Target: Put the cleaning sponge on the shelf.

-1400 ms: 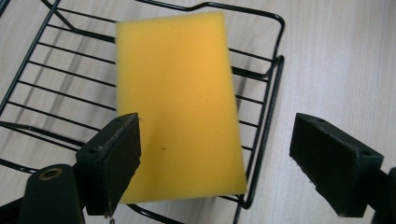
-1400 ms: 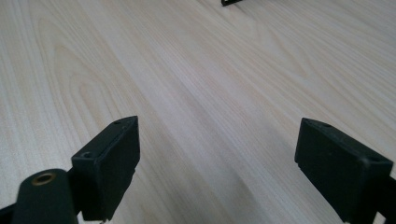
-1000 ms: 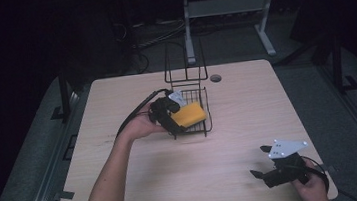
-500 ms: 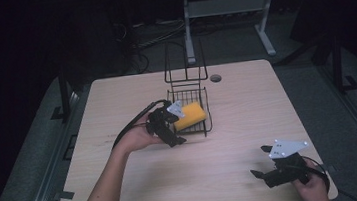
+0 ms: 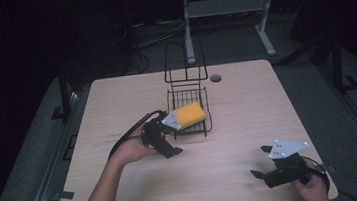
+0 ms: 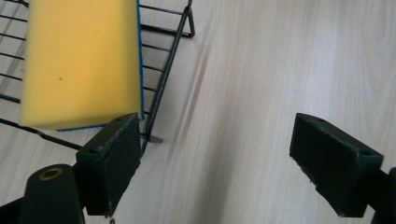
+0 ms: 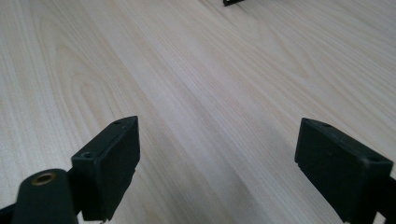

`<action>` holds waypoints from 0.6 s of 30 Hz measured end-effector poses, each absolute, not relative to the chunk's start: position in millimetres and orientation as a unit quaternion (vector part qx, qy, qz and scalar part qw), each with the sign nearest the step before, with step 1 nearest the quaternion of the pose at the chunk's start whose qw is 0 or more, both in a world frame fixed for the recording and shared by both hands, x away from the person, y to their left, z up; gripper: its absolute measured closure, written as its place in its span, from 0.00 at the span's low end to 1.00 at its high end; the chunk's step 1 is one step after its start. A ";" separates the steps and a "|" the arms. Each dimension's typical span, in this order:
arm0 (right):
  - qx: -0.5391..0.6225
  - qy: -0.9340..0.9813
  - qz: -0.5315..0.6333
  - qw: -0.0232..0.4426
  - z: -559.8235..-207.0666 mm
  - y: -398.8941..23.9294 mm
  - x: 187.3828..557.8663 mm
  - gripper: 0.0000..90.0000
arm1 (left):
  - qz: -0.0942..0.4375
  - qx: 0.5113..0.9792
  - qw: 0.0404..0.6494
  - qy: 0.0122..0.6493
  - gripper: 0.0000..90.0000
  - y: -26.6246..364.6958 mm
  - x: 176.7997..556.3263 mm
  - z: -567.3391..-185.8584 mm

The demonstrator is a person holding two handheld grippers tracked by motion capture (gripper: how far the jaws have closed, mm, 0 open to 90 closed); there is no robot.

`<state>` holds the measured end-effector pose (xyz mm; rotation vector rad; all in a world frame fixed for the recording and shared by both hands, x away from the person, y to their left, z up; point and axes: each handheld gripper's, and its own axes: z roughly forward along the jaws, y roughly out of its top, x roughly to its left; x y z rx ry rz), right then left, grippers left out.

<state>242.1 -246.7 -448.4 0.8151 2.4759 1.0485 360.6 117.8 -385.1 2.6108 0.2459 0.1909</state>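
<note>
1. Since the earlier frames, the left hand-held gripper [image 5: 167, 143] has pulled back from the sponge [image 5: 190, 114] toward the near-left, off the rack [image 5: 188, 101] and onto bare worktop [image 5: 247, 103]; the right hand-held gripper [image 5: 266, 164] has stayed at the near-right corner.
2. Sponge: yellow with a thin blue underside, it lies flat on the wire floor of the rack [image 6: 161, 91], on its near part. Nothing grips it; in the left gripper view the sponge [image 6: 79, 60] is just beyond the left jaw, with the rack's edge wire between.
3. Left hand-held gripper [image 6: 229, 154]: jaws spread wide, with only wood grain between them. It sits just beside the rack's near-left corner.
4. Right hand-held gripper [image 7: 233, 163]: jaws also spread wide, empty, low over plain worktop [image 7: 196, 84], well apart from the rack.
5. Progress: placing the sponge in the rack looks done, judging by how it rests unaided on the wires with the jaws released.
6. Left to do: probably only drawing the left hand clear toward the near edge. I can see no other loose item on the worktop awaiting a move.
</note>
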 end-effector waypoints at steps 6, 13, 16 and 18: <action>0.288 0.868 0.369 0.164 -449.0 -246.7 242.0 0.15 | 0.069 0.960 0.255 0.092 0.18 121.5 352.8 -388.7; 0.286 0.870 0.366 0.166 -449.2 -246.5 242.3 0.15 | 0.070 0.960 0.255 0.094 0.18 126.8 344.9 -390.6; 0.286 0.869 0.368 0.164 -449.3 -246.2 242.2 0.15 | 0.069 0.957 0.263 0.099 0.18 129.5 340.9 -391.0; 0.286 0.870 0.366 0.166 -449.3 -246.5 242.4 0.15 | 0.069 0.958 0.262 0.097 0.18 131.0 337.9 -391.5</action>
